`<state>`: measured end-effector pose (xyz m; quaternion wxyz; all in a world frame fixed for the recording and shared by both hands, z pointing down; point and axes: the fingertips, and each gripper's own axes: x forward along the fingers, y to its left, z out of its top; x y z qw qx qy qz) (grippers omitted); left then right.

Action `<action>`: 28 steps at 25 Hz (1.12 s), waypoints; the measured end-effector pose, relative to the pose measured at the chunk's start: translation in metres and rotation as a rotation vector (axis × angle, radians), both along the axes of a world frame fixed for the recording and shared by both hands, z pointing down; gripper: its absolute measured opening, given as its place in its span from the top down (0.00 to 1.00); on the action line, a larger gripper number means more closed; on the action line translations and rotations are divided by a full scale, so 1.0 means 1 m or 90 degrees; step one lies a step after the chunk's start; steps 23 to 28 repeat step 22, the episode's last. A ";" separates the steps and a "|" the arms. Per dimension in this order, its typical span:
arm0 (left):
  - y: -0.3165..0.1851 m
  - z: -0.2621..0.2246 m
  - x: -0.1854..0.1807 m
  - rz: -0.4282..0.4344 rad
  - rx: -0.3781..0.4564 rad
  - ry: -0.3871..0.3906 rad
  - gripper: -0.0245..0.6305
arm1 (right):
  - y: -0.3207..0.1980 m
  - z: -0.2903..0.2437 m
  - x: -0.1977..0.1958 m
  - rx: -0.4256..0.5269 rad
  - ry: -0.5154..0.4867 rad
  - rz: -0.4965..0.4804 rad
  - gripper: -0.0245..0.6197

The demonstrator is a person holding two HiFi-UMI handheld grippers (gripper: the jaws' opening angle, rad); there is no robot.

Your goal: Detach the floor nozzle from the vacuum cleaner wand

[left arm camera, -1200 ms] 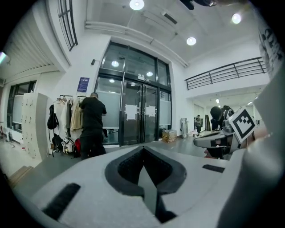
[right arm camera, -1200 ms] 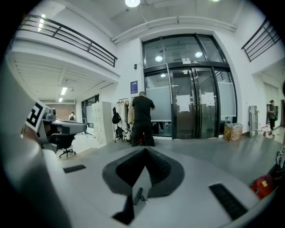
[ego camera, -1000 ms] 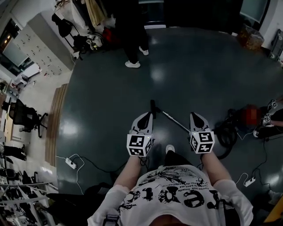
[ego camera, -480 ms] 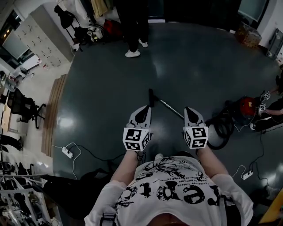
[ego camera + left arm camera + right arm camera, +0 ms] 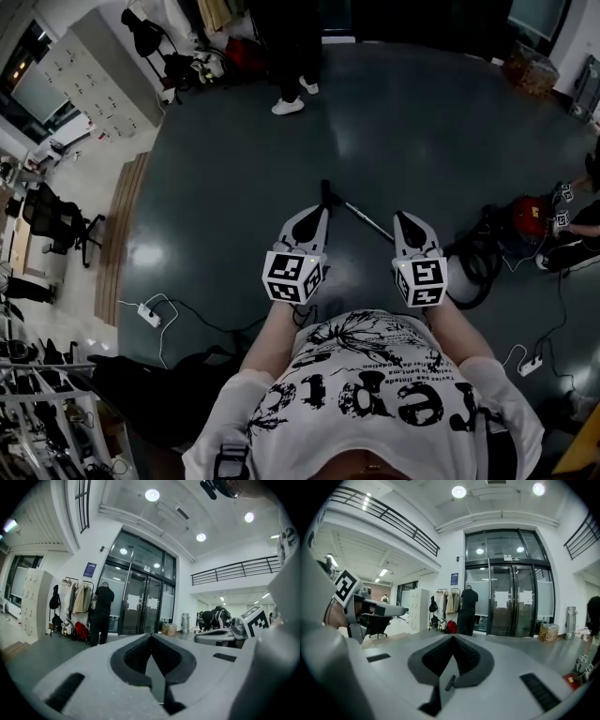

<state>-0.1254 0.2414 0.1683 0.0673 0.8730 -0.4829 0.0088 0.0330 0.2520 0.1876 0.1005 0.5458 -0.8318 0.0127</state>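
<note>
Held level, short of the slim silver vacuum wand (image 5: 368, 218) and its black floor nozzle (image 5: 324, 193) on the dark grey floor (image 5: 422, 122), with left gripper (image 5: 316, 218) and right gripper (image 5: 405, 219) jaws fully closed on nothing, probably since neither part is within reach.

floor (image 5: 216, 178): dark, glossy | lying on it: wand (image 5: 370, 220) with floor nozzle (image 5: 325, 195); hose (image 5: 478, 248); red vacuum body (image 5: 525, 214); power strip (image 5: 148, 315)

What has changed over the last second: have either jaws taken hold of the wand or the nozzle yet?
Nothing was taken hold of or let go. The left gripper and right gripper sit slightly higher in the head view, but so do the wand and floor nozzle, so the whole view shifted. Unchanged: both jaws shut and empty, wand lying on the floor, nozzle apparently still attached.
</note>
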 end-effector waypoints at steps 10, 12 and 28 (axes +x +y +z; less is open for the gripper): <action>0.009 0.018 -0.015 0.012 -0.009 -0.005 0.96 | 0.005 0.039 -0.008 -0.039 -0.012 0.046 0.96; 0.008 0.023 -0.024 0.006 -0.020 0.003 0.96 | 0.006 0.037 -0.016 -0.041 -0.017 0.042 0.96; -0.002 0.033 -0.036 0.002 -0.034 0.000 0.96 | -0.003 0.034 -0.021 -0.043 -0.013 0.056 0.96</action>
